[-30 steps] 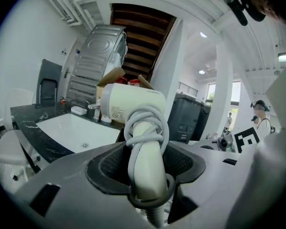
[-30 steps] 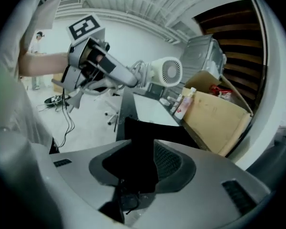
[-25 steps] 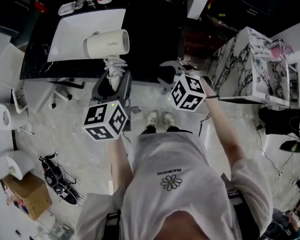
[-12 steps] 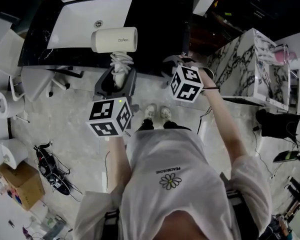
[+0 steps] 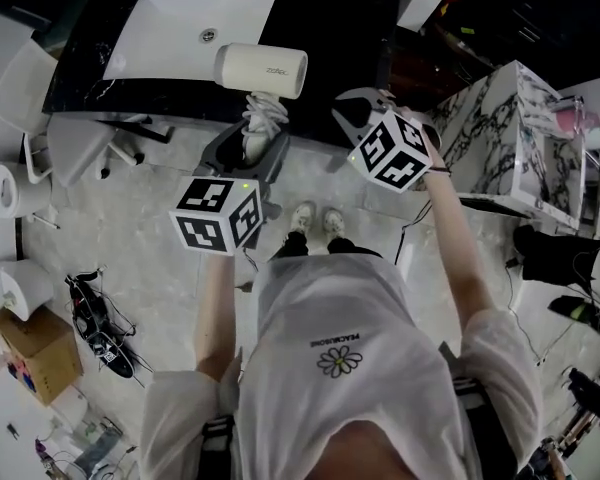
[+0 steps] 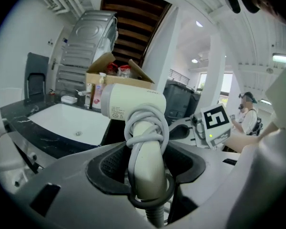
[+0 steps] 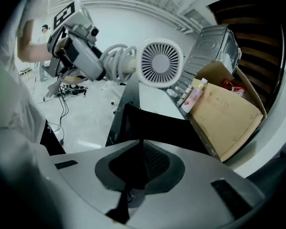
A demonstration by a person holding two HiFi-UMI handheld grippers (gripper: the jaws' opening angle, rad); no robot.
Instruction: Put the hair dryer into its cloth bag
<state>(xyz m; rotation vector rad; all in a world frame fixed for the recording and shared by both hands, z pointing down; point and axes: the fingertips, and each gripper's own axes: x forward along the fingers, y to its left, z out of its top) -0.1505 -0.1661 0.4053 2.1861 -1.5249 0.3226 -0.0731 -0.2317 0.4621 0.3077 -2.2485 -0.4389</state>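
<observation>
My left gripper [image 5: 248, 148] is shut on the handle of the cream hair dryer [image 5: 265, 68], which has its grey cord coiled round the handle [image 6: 145, 128]. The dryer's barrel hangs level over the black counter's front edge. Its square rear grille [image 7: 159, 63] faces the right gripper view. My right gripper [image 5: 358, 120] is to the dryer's right, and its jaws are closing. A fold of the black cloth bag [image 7: 148, 123] lies between the pads [image 7: 155, 159], which press on it. The bag rises from the jaws toward the counter. It blends into the dark counter in the head view.
A white sink basin [image 5: 195, 33] is set in the black counter [image 5: 100, 68] behind the dryer. At the counter's back stand an open cardboard box [image 7: 224, 113] and a bottle [image 7: 193, 97]. A marble-patterned cabinet [image 5: 500, 128] is on the right. Cables [image 5: 95, 313] lie on the floor.
Both grippers and the dryer have shifted right and farther toward the counter. The right gripper's jaws have drawn together on the black cloth.
</observation>
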